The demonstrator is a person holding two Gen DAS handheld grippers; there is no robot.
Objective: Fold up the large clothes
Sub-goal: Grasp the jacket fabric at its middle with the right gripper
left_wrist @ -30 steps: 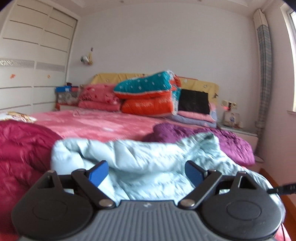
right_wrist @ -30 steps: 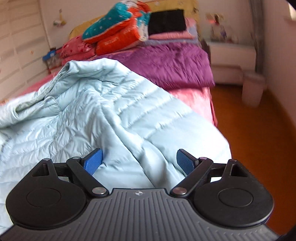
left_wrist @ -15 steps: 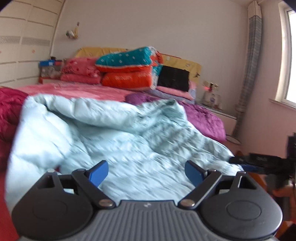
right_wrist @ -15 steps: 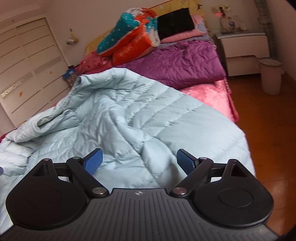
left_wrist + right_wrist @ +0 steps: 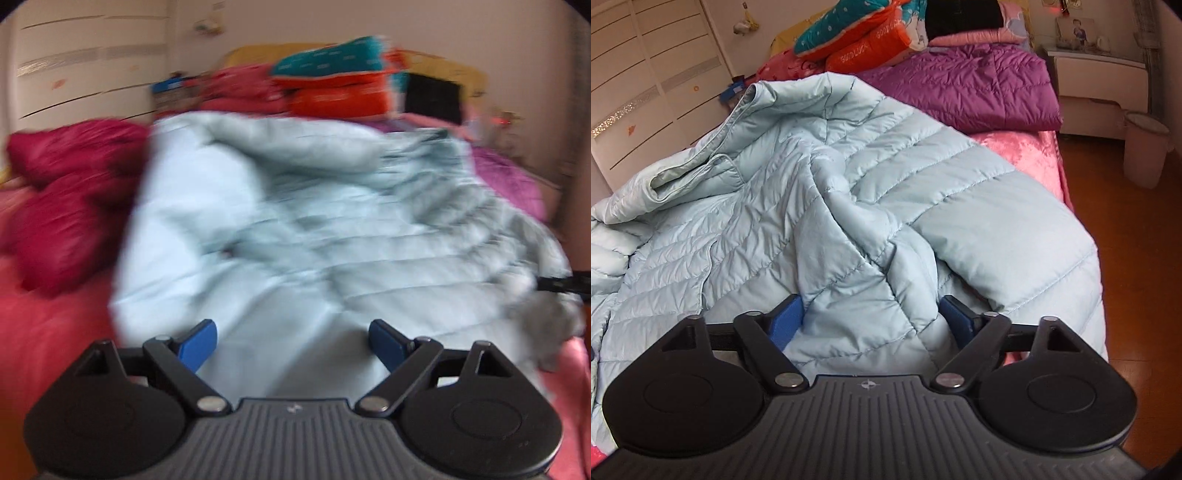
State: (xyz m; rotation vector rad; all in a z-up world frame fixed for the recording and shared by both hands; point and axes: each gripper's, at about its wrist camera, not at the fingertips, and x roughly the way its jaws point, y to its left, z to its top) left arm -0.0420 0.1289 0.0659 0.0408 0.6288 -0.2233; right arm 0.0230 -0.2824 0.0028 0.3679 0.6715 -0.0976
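A pale blue quilted down jacket (image 5: pixel 849 184) lies crumpled across the pink bed (image 5: pixel 1027 144). Its collar points to the far left and its hem hangs over the near right corner. My right gripper (image 5: pixel 872 317) sits low on the near part of the jacket. Its jaws are closing, with a raised fold of the fabric between the blue pads (image 5: pixel 955 319); I see no firm pinch. In the blurred left wrist view, my left gripper (image 5: pixel 291 343) stands open just above the jacket (image 5: pixel 314 229) near its front left edge, holding nothing.
A maroon padded garment (image 5: pixel 62 206) lies left of the jacket and a purple one (image 5: pixel 979 85) behind it. Stacked pillows (image 5: pixel 864 33) sit at the headboard. A white bin (image 5: pixel 1145 151) and a nightstand (image 5: pixel 1097 85) stand on the wooden floor (image 5: pixel 1137 258) to the right. Wardrobe doors (image 5: pixel 646 74) fill the left.
Both grippers have come down and closer to the pale blue jacket. The left one tilted downward. The right one's jaws narrowed around a fold of fabric.
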